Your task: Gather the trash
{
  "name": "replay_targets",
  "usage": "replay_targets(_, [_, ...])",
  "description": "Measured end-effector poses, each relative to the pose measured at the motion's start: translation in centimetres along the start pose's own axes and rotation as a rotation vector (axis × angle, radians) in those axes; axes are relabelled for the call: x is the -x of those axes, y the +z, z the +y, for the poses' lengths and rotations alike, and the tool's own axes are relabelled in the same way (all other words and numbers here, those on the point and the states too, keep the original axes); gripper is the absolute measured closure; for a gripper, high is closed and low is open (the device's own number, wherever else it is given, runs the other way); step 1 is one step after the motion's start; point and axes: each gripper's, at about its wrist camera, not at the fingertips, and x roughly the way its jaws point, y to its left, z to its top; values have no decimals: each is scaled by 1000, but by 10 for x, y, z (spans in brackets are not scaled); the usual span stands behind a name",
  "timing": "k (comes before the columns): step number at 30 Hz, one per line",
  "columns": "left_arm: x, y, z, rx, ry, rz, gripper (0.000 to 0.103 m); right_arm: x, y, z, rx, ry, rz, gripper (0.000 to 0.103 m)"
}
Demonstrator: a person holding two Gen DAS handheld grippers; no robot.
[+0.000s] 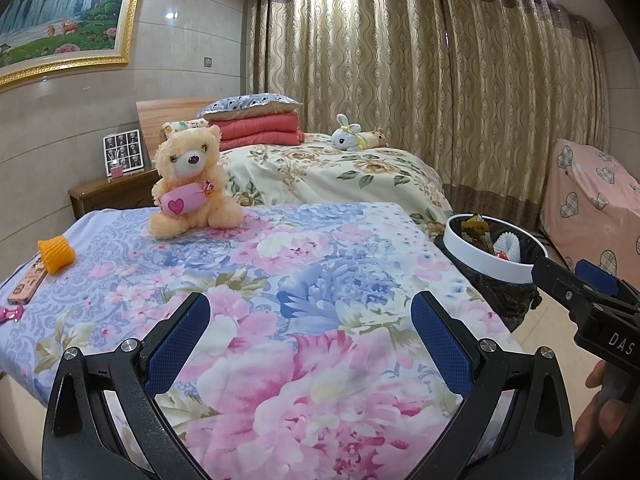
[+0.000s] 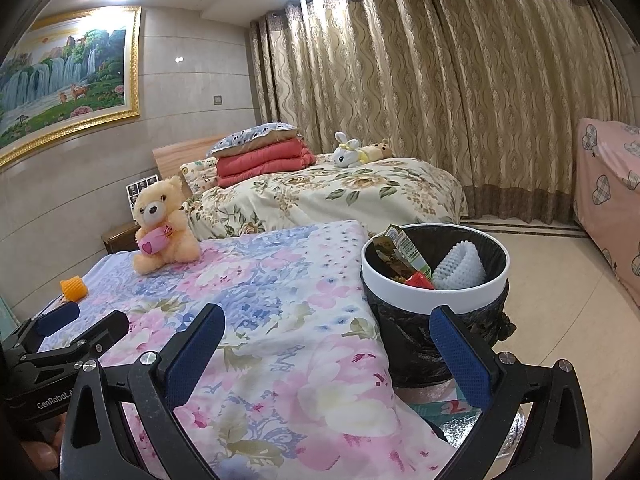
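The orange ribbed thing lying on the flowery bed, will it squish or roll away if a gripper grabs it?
The orange ribbed thing looks like a foam net sleeve, so it would probably squash between the fingers and weigh very little. It lies on its side on the soft bedspread, so a nudge might roll it a bit, though the fabric should slow it. Both grippers are open and empty.

Left gripper (image 1: pixel 310 312): jaws spread wide, nothing between blue pads (image 1: pixel 178 344), pointing forward, level. Right gripper (image 2: pixel 328 334): jaws likewise wide apart, empty, blue pads (image 2: pixel 460 356) facing each other. Grippers side by side, near, not touching; each shows at edge of other's view. Hand (image 1: pixel 604 404) grips right gripper's handle from below; hand (image 2: pixel 40 452) partly visible under left gripper.
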Motion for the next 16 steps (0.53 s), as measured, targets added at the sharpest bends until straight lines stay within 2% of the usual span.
replay_targets(16, [-7,1,4,11,-21,29,0,-5,1,3,-19,16,30,0])
